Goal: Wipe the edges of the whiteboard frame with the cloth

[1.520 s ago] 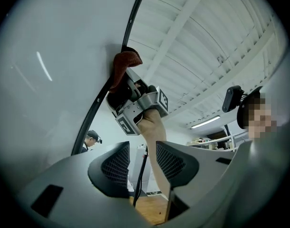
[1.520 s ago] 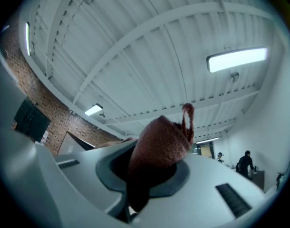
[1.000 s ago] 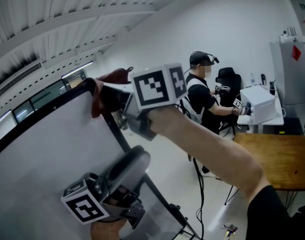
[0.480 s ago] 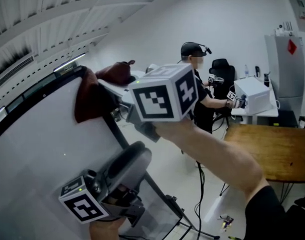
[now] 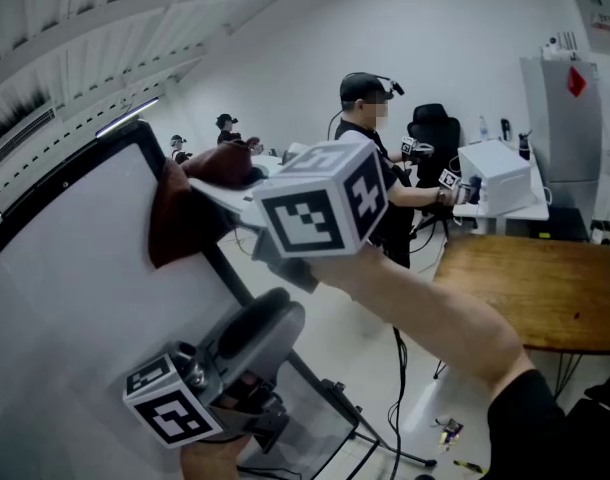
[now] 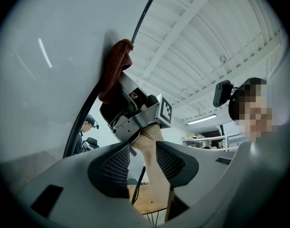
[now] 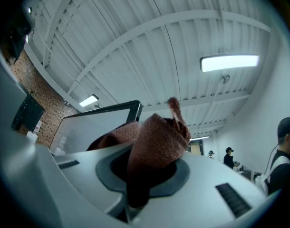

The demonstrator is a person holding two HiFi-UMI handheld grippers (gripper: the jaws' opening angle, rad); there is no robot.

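my right gripper point(image 5: 233, 200) clamps the crumpled rust-brown cloth point(image 5: 185, 218) on the top corner of the whiteboard frame point(image 5: 230, 278); my left gripper point(image 6: 138, 161) hangs below, jaws apart, empty. only its view shows the cloth draped along the frame.

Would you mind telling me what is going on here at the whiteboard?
A person is wiping the black whiteboard frame using hand-held grippers. The right gripper is shut on a reddish-brown cloth and holds it against the frame's edge near the upper corner. The left gripper hangs lower beside the board, open and empty. Other people are in the background.
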